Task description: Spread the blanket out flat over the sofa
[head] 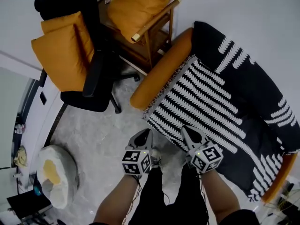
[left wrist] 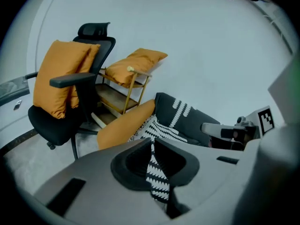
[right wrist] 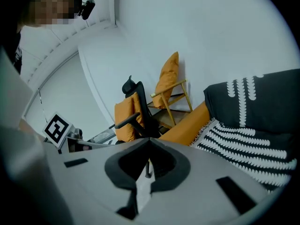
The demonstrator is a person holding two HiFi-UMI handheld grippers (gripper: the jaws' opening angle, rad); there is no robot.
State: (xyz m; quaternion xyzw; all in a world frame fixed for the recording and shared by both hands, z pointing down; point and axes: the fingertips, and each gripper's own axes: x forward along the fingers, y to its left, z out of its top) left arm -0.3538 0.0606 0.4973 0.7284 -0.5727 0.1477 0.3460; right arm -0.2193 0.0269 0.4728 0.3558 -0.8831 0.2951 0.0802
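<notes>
Orange cushion (head: 63,55) fills a chair (head: 96,86) at left. Beside it, the left gripper (left wrist: 153,144) pinches a fold of the black-and-white blanket (head: 225,107), which lies over the seat and back of the sofa (head: 161,71), one arm left bare. The right gripper (right wrist: 149,144) is pressed together at the near hem, with no cloth plainly between its jaws. The blanket looks soft, light and limp, likely to sag and bunch. It is best gripped at the hem corners, well apart, and drawn taut.

office chair (head: 96,67): black, orange-cushioned, well beyond the jaws, leftward
wooden chair (head: 151,41): orange-cushioned, straight beyond the jaws
pouf (head: 58,172): on floor (head: 98,139), left of jaws
</notes>
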